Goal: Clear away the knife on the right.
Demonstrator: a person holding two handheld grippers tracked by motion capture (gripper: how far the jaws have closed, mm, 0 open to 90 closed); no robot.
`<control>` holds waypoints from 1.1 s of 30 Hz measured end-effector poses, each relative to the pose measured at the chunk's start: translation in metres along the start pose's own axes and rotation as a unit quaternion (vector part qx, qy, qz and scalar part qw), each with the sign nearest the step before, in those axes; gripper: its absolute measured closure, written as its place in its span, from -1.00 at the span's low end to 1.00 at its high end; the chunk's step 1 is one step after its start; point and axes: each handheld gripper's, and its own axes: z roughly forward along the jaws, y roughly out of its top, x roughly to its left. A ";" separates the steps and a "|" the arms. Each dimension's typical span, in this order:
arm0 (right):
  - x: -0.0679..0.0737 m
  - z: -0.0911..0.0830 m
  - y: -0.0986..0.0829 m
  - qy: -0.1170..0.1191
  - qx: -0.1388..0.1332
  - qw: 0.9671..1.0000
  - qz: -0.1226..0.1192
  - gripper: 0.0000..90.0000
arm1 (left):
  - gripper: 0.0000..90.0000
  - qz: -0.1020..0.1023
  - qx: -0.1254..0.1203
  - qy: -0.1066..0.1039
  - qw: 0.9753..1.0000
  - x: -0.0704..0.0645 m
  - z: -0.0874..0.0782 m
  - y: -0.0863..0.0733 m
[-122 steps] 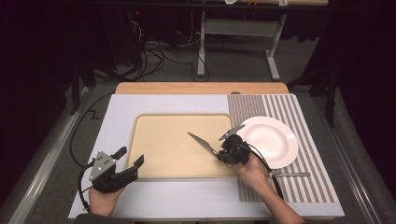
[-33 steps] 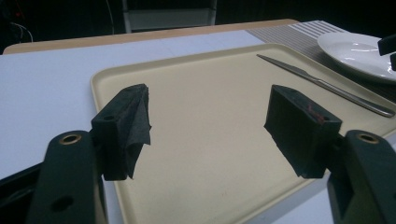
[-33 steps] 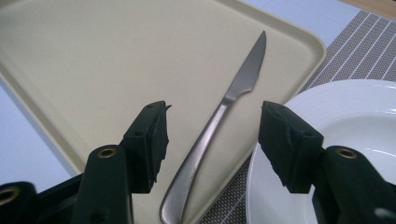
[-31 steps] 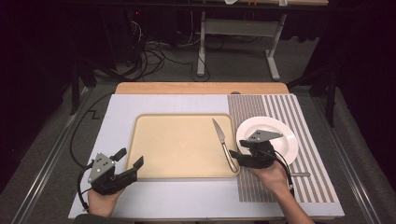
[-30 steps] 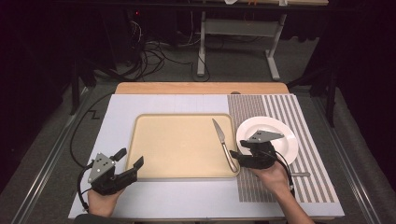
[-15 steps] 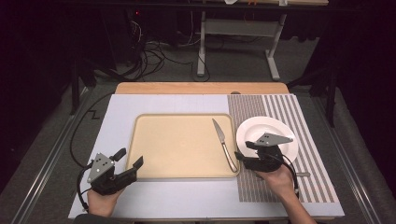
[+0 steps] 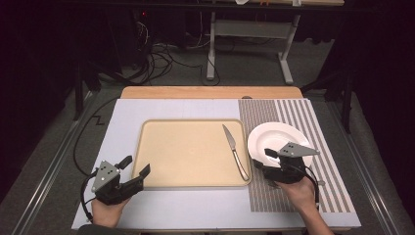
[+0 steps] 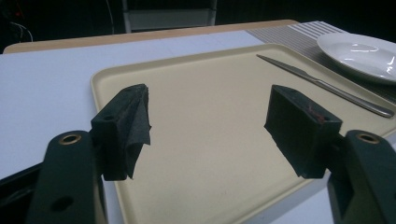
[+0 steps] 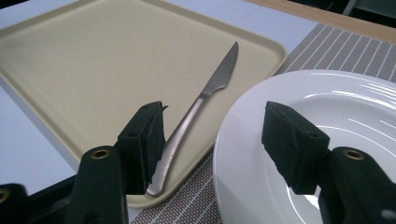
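A table knife (image 7: 235,152) lies flat along the right side of the beige tray (image 7: 186,152), blade pointing away from me. My right gripper (image 7: 262,160) stands open just right of the knife's handle, at the near left rim of the white plate (image 7: 279,139). In the right gripper view the open jaws of my right gripper (image 9: 215,140) straddle the gap between knife handle (image 9: 180,135) and plate rim (image 9: 243,140), holding nothing. My left gripper (image 7: 135,165) rests open at the tray's near left corner. In the left gripper view, its jaws (image 8: 210,121) frame bare tray (image 8: 196,93).
The plate sits on a striped placemat (image 7: 298,112) at the right, and the tray on a white mat (image 7: 147,112). A wooden table edge (image 7: 210,92) runs along the back. Part of a metal utensil (image 7: 320,183) peeks out beside the right hand.
The right gripper carried the knife over the tray, and the knife now lies on the tray's right side. In the last second that gripper drew back rightward. The left gripper stayed put.
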 end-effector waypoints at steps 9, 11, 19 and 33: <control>-0.009 -0.010 -0.007 -0.003 -0.016 1.000 0.012 -0.16 | -0.30 0.001 0.002 -0.002 1.000 -0.001 0.000 0.000; -0.010 -0.012 -0.008 -0.002 -0.020 1.000 0.015 -0.15 | -0.30 0.002 0.000 -0.003 1.000 -0.002 -0.001 0.000; -0.014 -0.020 -0.014 -0.007 -0.031 0.999 0.019 -0.18 | -0.30 0.002 -0.001 -0.005 1.000 -0.002 -0.002 0.000; -0.025 -0.038 -0.027 -0.020 -0.060 0.998 0.025 -0.24 | -0.30 0.001 -0.001 -0.006 1.000 -0.002 -0.002 -0.001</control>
